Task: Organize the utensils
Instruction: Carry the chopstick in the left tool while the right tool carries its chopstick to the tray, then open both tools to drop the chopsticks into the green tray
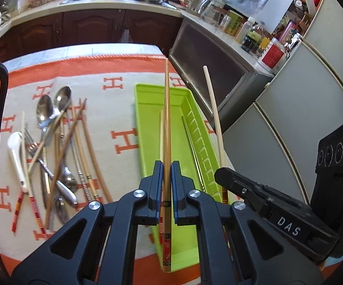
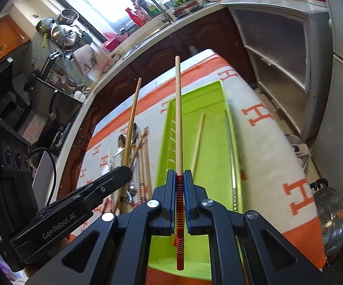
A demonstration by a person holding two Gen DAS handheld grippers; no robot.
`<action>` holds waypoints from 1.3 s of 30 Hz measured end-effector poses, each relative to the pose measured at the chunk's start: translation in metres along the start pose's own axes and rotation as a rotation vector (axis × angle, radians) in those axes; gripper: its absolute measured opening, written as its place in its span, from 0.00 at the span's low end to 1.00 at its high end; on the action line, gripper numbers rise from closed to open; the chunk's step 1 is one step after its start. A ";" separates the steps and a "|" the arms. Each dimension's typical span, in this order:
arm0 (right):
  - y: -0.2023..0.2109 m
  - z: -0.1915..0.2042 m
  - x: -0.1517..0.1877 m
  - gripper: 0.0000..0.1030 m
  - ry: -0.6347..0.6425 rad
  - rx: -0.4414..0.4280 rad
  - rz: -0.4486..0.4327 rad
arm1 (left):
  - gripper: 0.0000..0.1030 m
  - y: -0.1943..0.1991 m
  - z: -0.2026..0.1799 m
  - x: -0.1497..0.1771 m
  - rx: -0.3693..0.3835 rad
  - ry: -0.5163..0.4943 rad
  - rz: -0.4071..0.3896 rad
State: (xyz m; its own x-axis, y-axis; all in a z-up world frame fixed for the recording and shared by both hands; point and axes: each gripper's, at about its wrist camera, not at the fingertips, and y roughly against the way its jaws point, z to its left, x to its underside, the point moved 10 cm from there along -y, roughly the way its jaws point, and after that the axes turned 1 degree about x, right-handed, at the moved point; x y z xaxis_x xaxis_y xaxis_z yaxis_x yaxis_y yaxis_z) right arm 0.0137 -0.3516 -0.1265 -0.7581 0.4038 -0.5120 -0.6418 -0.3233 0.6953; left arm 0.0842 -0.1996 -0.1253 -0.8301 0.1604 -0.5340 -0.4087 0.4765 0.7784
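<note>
Kitchen cabinets stood behind the bench (image 1: 114, 76), where both jaws were clamped on chopsticks, the left gripper (image 1: 167, 173) holding a brown chopstick (image 1: 167, 118) and the right gripper (image 2: 179, 180) a pale chopstick (image 2: 178, 118), each lying lengthwise above the green tray (image 1: 145, 118) at frame centre.

window (image 2: 105, 2) bright | dark wood cabinets (image 1: 93, 27) | white counter (image 1: 114, 6)

A tray (image 1: 147, 128) lies on the cloth (image 1: 114, 109), the utensil pile (image 1: 55, 147) to its left; two chopsticks (image 2: 197, 140) lie inside it.
</note>
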 end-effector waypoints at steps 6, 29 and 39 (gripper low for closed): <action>-0.019 -0.031 0.006 0.06 -0.017 0.042 0.050 | 0.04 -0.042 -0.001 0.007 -0.016 0.008 0.068; -0.066 -0.027 0.000 0.19 0.016 0.098 0.063 | 0.06 -0.051 0.022 0.013 -0.085 0.009 0.084; -0.066 -0.012 0.007 0.19 0.052 0.096 0.066 | 0.06 -0.021 0.029 0.012 -0.092 0.011 0.029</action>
State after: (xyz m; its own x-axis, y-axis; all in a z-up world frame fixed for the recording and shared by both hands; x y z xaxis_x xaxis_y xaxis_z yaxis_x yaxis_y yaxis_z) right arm 0.0497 -0.3375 -0.1817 -0.8052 0.3386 -0.4868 -0.5779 -0.2637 0.7723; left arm 0.0939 -0.1823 -0.1579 -0.8459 0.1632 -0.5077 -0.4174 0.3899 0.8208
